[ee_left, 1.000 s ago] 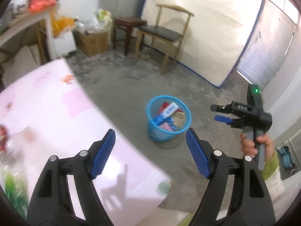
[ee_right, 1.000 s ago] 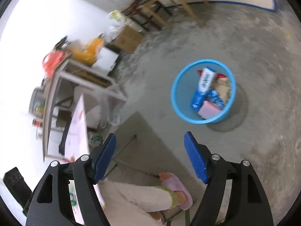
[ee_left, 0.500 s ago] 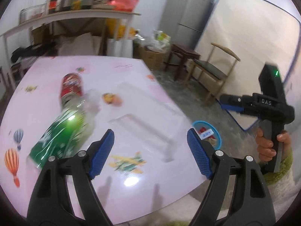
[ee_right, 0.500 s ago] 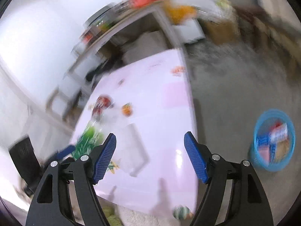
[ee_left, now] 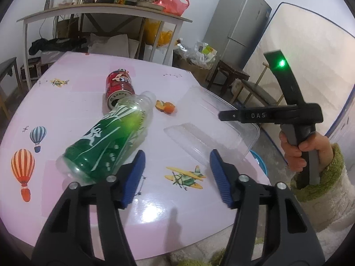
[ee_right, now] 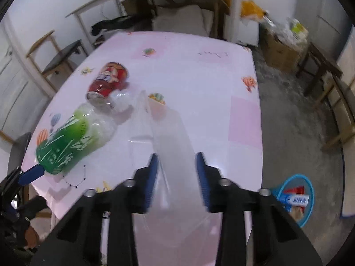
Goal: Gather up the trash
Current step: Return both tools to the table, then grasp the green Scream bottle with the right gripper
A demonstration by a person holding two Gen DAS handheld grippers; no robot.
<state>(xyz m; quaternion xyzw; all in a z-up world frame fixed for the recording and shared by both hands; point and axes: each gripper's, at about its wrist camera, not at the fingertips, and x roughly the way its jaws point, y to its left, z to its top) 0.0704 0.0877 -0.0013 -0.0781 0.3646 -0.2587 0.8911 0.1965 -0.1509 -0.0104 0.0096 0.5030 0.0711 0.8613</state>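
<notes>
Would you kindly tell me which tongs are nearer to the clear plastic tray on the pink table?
Right. The right tongs straddle the clear plastic tray; the left tongs hover short of it, beside the green bottle.

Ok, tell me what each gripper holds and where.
Right gripper, jaws just closing, pinches the clear plastic container by its near edge. Left gripper, jaws also just narrowing, holds nothing; the green bottle lies beside it.

Green bottle (ee_left: 108,141), red can (ee_left: 119,86) and clear container (ee_left: 213,130) crowd the table's (ee_left: 66,102) middle; edges lie open.
</notes>
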